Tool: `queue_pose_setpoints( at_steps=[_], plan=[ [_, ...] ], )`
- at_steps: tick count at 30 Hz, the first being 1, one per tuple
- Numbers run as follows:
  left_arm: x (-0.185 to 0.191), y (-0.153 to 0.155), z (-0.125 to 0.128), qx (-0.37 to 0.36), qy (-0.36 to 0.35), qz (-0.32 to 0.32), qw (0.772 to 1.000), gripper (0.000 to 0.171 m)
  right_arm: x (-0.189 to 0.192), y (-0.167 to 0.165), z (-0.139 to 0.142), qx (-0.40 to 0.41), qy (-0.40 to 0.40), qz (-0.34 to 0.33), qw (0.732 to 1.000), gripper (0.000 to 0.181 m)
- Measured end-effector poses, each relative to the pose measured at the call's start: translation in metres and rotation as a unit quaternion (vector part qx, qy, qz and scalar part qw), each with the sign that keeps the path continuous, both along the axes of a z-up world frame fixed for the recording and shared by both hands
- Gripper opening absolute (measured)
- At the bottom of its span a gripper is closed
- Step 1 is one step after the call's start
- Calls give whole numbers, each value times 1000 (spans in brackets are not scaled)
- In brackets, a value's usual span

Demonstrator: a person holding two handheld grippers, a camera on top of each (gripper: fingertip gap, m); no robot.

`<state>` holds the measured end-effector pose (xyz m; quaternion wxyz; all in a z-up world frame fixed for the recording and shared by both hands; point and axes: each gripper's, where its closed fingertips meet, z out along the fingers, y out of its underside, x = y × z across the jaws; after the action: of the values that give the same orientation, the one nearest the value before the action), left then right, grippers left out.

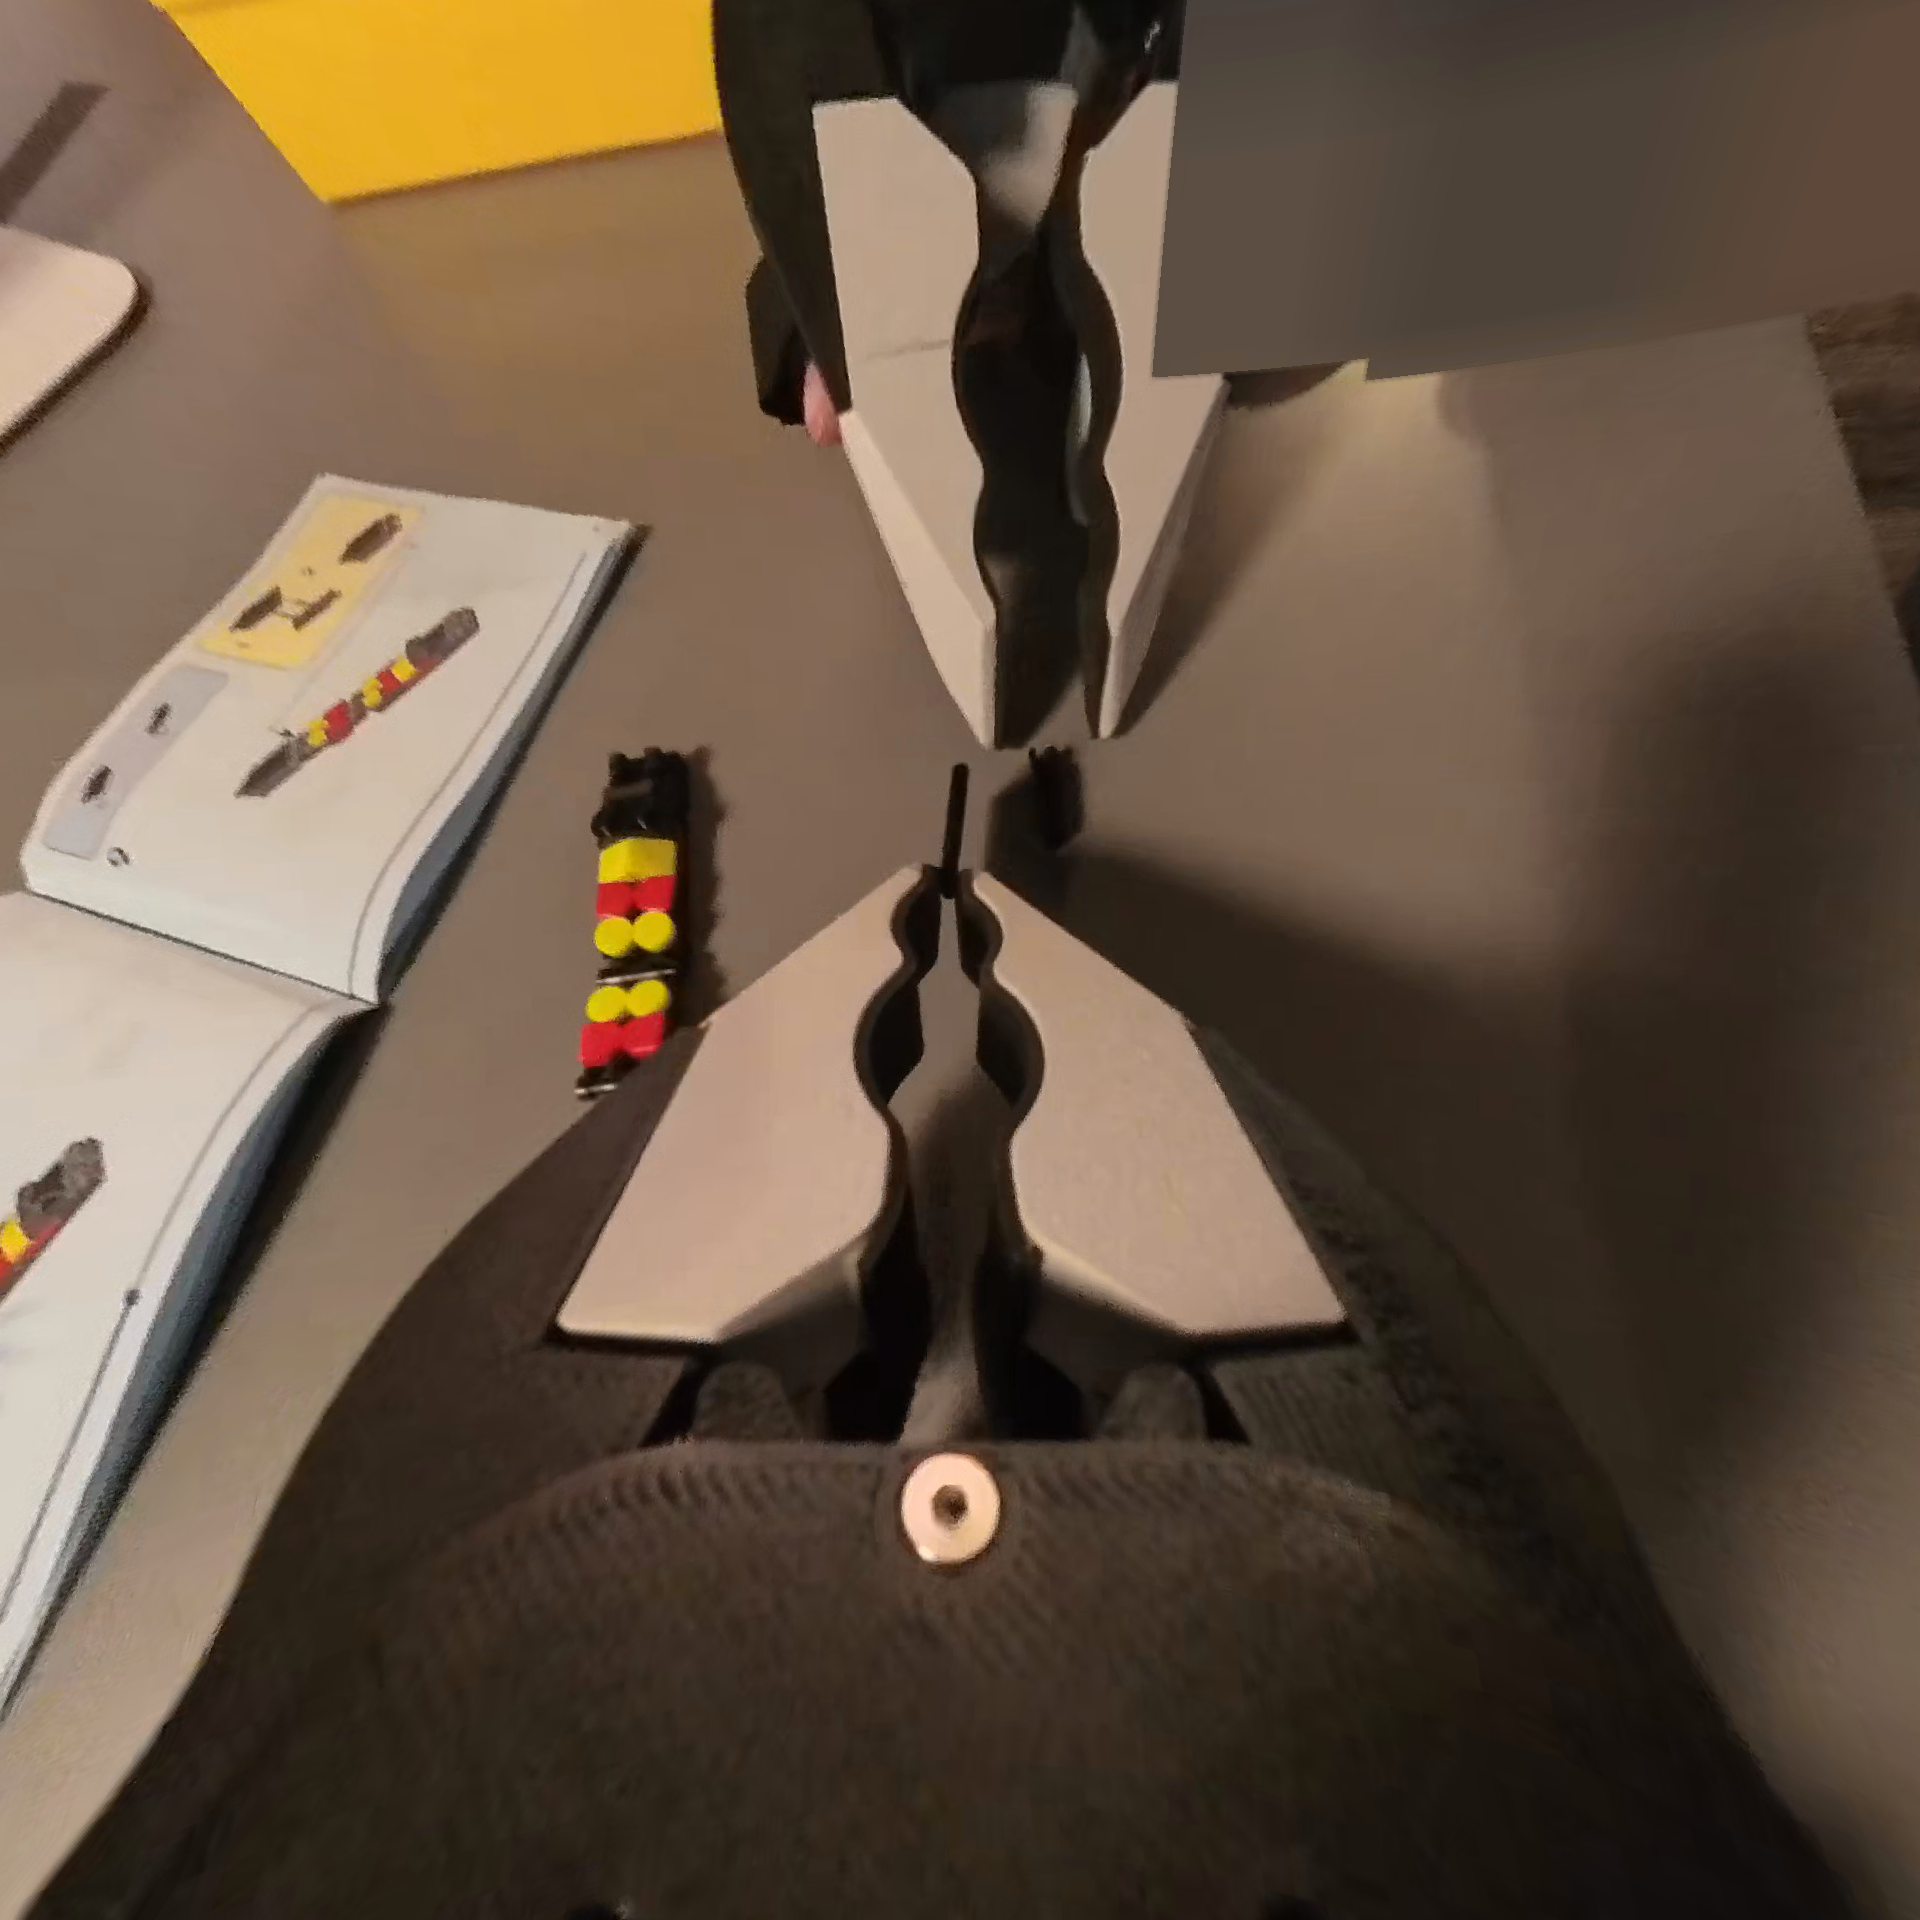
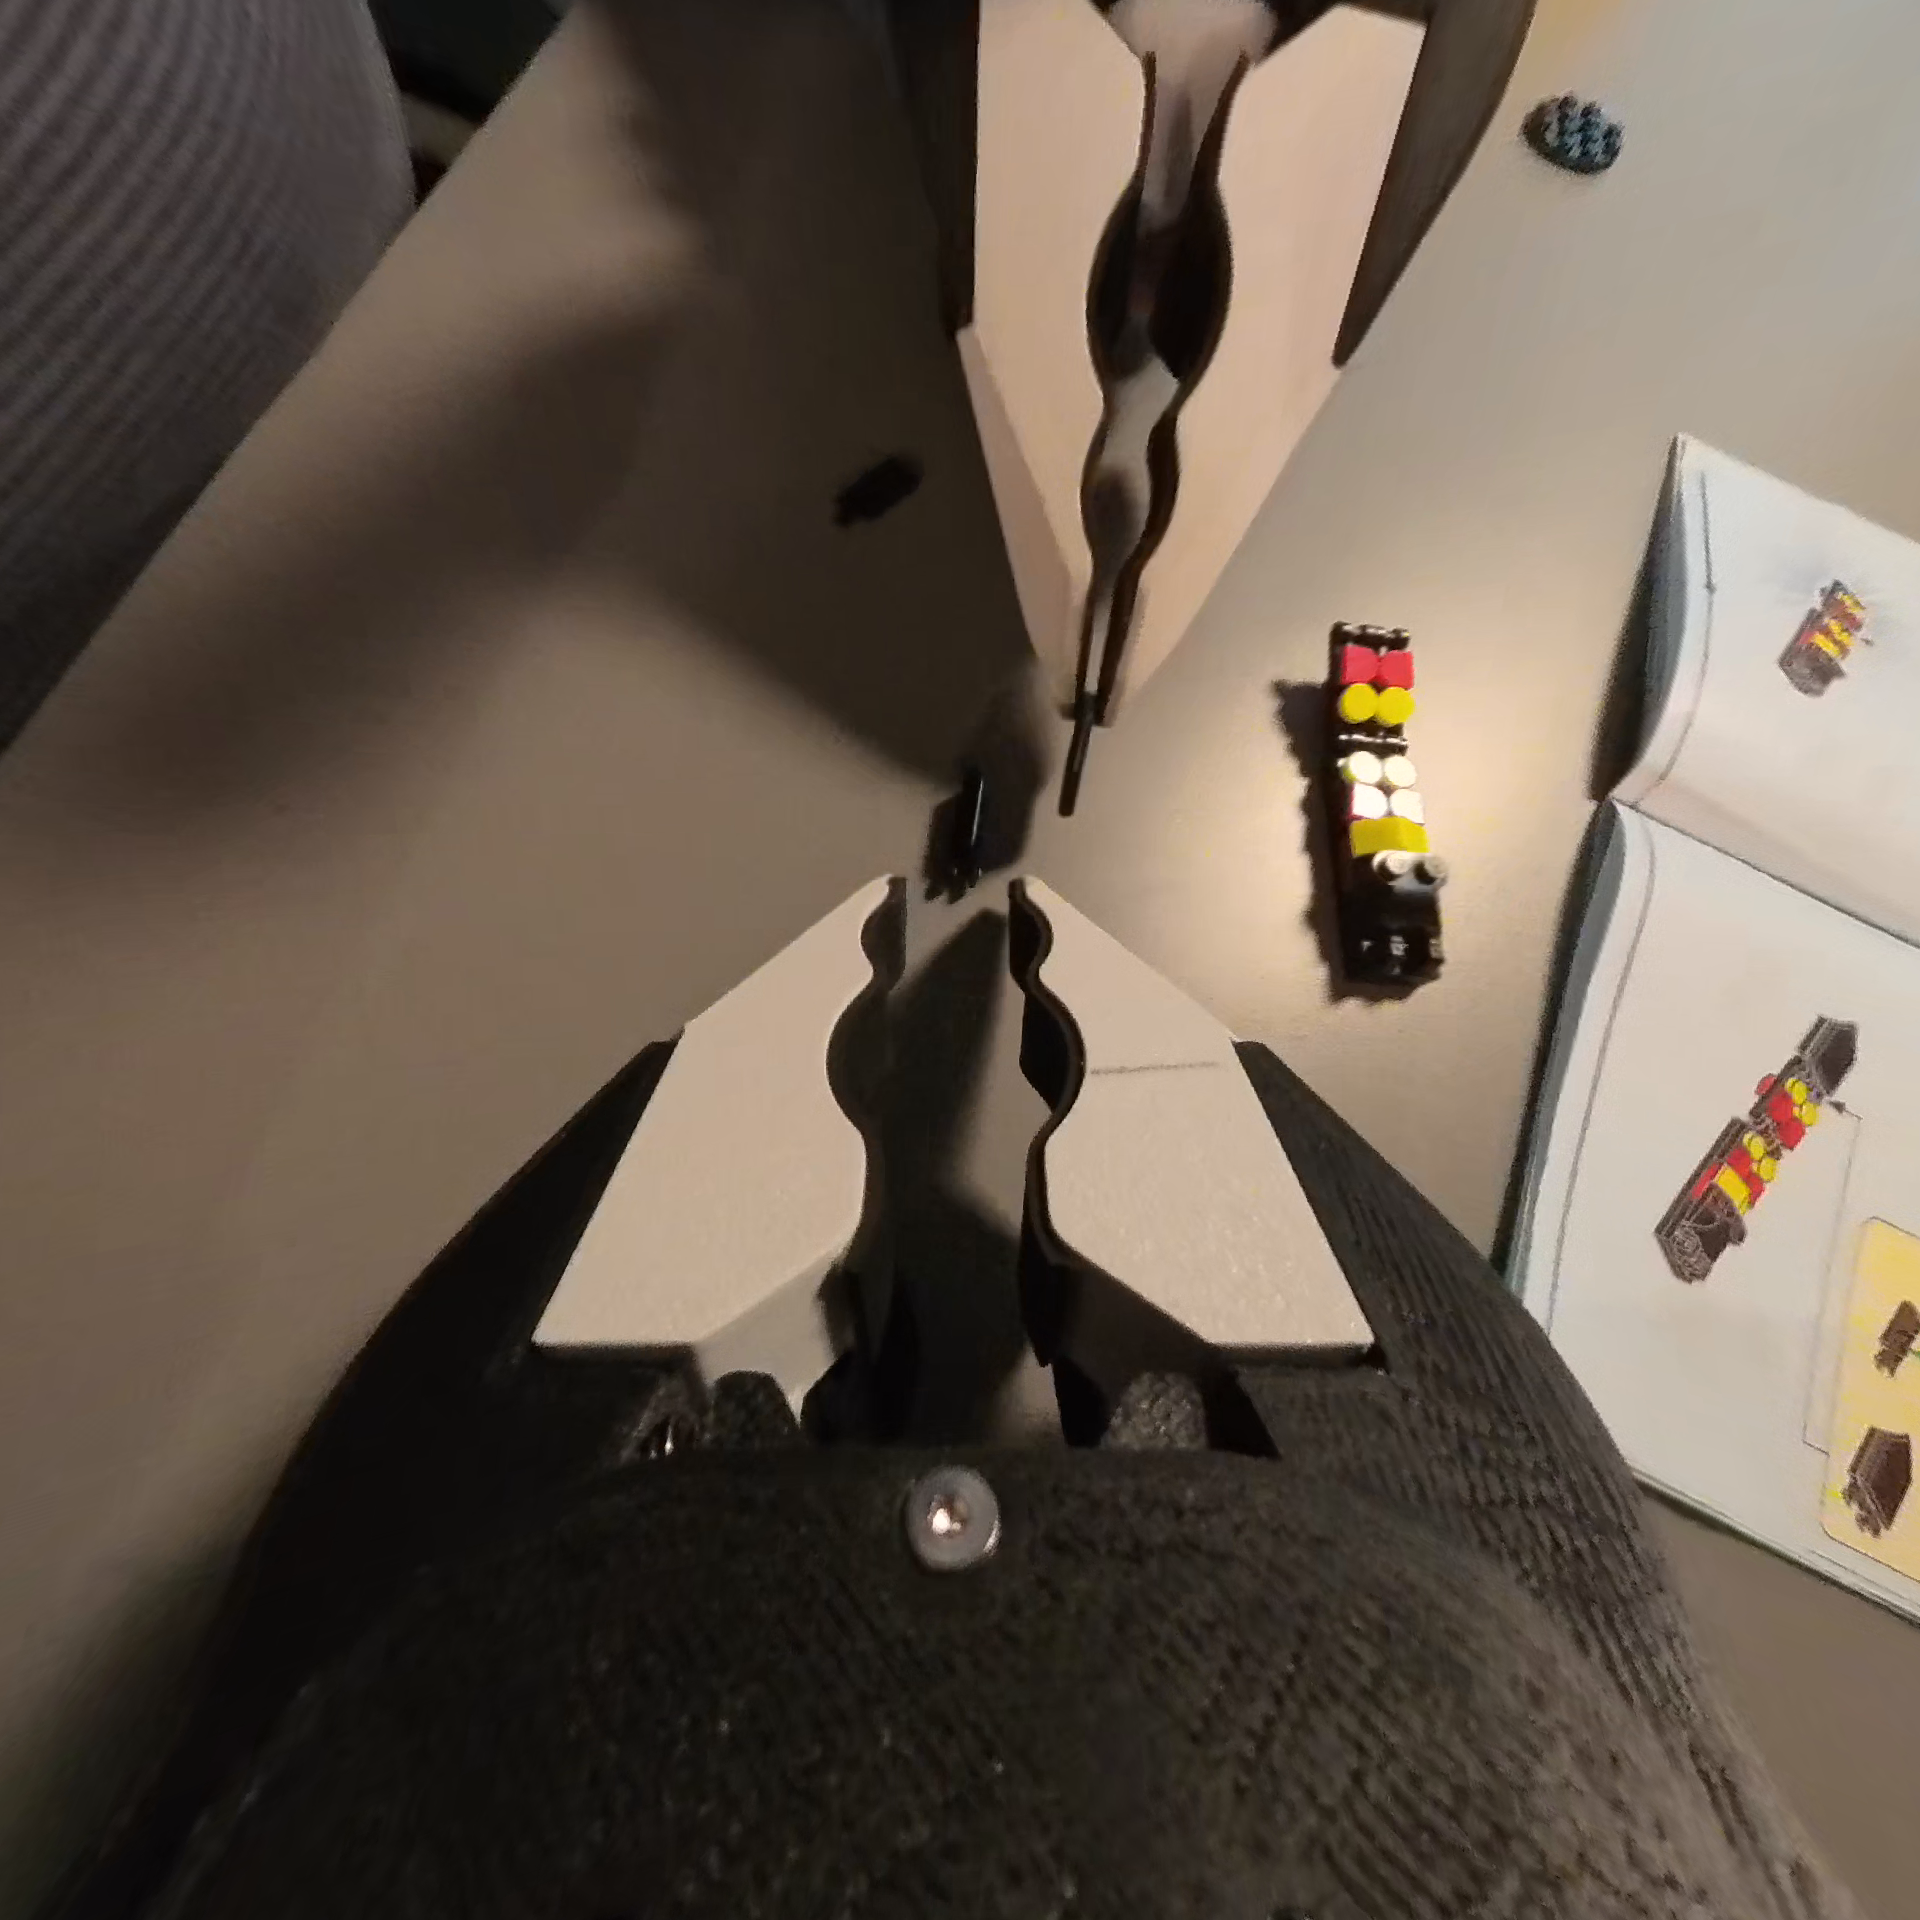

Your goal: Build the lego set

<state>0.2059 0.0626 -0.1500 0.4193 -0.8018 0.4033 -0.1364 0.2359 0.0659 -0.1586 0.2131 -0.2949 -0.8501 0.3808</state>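
Note:
My left gripper (image 1: 948,881) is shut on a thin black rod (image 1: 953,821) that sticks out past its fingertips. It also shows in the right wrist view (image 2: 1091,707), coming in from the top with the rod (image 2: 1075,764) pointing down. My right gripper (image 2: 958,888) is open, tip to tip with the left one. A small black lego piece (image 2: 966,831) sits on the table just ahead of its fingertips. The right gripper (image 1: 1044,727) and that piece (image 1: 1049,795) also show in the left wrist view. A black, red and yellow lego assembly (image 1: 632,925) (image 2: 1382,800) lies beside them.
An open instruction booklet (image 1: 312,727) (image 2: 1766,1039) lies beyond the assembly. A yellow box (image 1: 447,83) stands at the far edge. Another small black piece (image 2: 878,488) and a dark round piece (image 2: 1571,130) lie on the grey table (image 1: 1455,727). A grey fabric seat (image 2: 156,260) borders the table edge. One gripper's finger ends stand about 4 cm off the other's. From the left gripper's tips to the small black piece (image 2: 878,488) is close to 7 cm.

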Motion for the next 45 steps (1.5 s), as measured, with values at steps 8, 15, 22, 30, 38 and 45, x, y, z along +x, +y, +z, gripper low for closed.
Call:
queue_pose_setpoints(
  at_steps=[8,15,22,30,38,45],
  plan=[
    [10,0,-10,-76,-39,32,996,3,-6,1,-1,-4,-7,-27,1000,18],
    [11,0,-10,-95,-52,44,993,3,-6,-1,-2,-7,-16,-33,999,5],
    [10,1,-10,-116,-46,47,991,3,-10,3,1,-10,-5,-50,999,4],
    [9,3,-10,-123,-21,44,991,3,-15,7,2,-8,-2,-72,997,4],
    [8,4,-12,-133,9,39,990,3,-18,10,4,-8,8,-87,996,7],
    [9,2,-13,-140,42,14,989,3,-18,7,3,3,14,-77,997,13]
  ],
)
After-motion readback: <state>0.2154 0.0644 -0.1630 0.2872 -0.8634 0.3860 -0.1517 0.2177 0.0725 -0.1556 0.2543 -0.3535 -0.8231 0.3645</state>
